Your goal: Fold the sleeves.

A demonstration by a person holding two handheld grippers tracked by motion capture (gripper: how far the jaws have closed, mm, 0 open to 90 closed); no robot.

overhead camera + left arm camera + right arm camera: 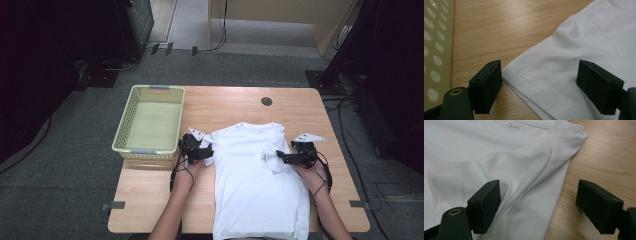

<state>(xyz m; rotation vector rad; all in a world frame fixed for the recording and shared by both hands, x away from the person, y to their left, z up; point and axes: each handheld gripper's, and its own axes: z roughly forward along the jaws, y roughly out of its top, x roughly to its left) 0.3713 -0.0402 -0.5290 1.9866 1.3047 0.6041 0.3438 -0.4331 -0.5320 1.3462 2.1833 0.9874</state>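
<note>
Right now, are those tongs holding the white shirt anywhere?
No. Both tongs stand open: the left tongs straddle the T-shirt's sleeve hem, the right tongs its side edge, without pinching.

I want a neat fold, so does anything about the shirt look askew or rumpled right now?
Yes. The white T-shirt lies mostly flat, but the sleeve by the right gripper is flipped inward and bunched on the body, while the sleeve by the left gripper lies flat. Its hem hangs over the table edge.

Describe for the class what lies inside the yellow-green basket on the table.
The basket beside the white T-shirt shows a bare pale floor and perforated walls, with nothing lying in it. The strip just behind its near wall is hidden from the high view.
</note>
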